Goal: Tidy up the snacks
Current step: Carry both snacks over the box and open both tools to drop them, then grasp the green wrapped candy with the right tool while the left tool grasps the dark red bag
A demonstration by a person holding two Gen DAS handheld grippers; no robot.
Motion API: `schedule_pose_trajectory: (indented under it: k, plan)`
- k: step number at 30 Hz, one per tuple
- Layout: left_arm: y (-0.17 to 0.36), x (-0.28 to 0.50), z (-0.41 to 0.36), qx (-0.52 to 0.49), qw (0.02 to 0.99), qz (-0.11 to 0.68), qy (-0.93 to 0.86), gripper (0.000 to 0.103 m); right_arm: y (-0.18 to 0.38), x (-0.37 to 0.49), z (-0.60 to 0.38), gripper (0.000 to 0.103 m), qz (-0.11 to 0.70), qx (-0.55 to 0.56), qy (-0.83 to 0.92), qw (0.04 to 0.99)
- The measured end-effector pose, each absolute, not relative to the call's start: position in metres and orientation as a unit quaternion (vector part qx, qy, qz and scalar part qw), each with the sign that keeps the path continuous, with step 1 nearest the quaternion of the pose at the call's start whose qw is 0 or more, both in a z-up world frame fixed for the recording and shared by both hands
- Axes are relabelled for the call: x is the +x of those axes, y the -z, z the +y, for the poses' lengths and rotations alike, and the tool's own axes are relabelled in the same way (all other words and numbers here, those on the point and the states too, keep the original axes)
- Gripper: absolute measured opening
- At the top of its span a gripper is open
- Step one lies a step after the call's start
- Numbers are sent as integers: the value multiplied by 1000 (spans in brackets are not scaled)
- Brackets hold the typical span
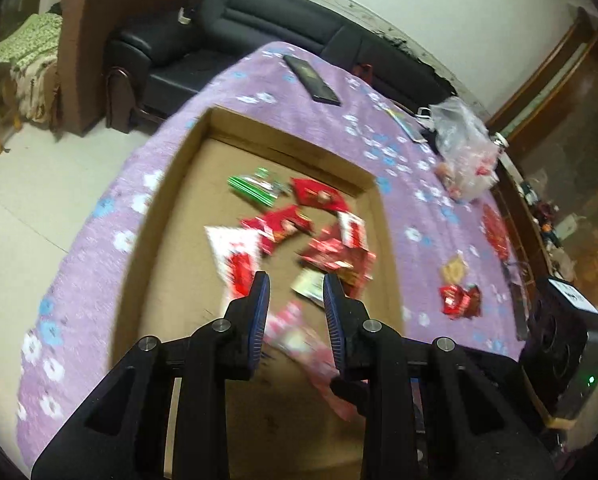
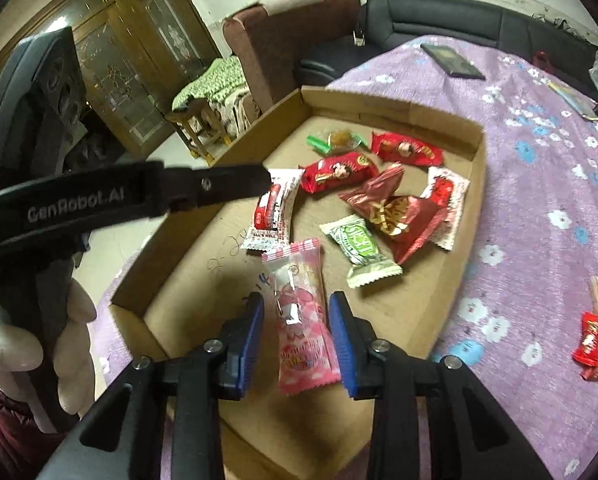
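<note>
A shallow cardboard box [image 2: 473, 184] lies on a purple flowered cloth and holds several snack packets: red ones [image 2: 339, 170], a green-white one [image 2: 359, 248], a white-red one [image 2: 273, 212] and a pink one [image 2: 303, 320]. My right gripper [image 2: 297, 316] is open above the box, its jaws either side of the pink packet, which lies flat on the box floor. My left gripper [image 1: 295, 292] is open and empty above the same box [image 1: 171, 200], over the blurred packets [image 1: 283, 226]. The left gripper's body also shows in the right wrist view [image 2: 139, 196].
On the cloth outside the box lie red packets [image 1: 459, 300] [image 2: 595, 344], a tan packet [image 1: 455, 270], a clear plastic bag of snacks [image 1: 463, 152] and a dark flat case [image 1: 313, 80]. A black sofa [image 1: 239, 20] and brown armchair [image 1: 87, 40] stand behind the table.
</note>
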State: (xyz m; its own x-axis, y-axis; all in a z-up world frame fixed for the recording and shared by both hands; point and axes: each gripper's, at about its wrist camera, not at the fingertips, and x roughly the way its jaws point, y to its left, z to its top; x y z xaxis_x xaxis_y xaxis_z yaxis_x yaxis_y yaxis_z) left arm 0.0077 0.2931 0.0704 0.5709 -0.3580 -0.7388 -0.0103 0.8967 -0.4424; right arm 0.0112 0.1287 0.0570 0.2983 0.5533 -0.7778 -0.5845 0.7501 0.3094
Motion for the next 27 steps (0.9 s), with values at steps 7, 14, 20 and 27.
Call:
schedule_pose_trajectory:
  k: [7,14,20,27]
  plan:
    - [-86,-10,247,-204,851,463,140,26,-76,-6,70,43,445,20,-337,830]
    - [-89,-31,194,-199,846,465,168,26,-84,-23,-22,51,404,42,-264,875]
    - [-71,-48,133,-178,832,477,221,26,-76,-35,-138,67,381,69,-120,914]
    - [-35,-56,56,-113,804,519,266,26,-61,-31,-208,67,409,115,-69,903]
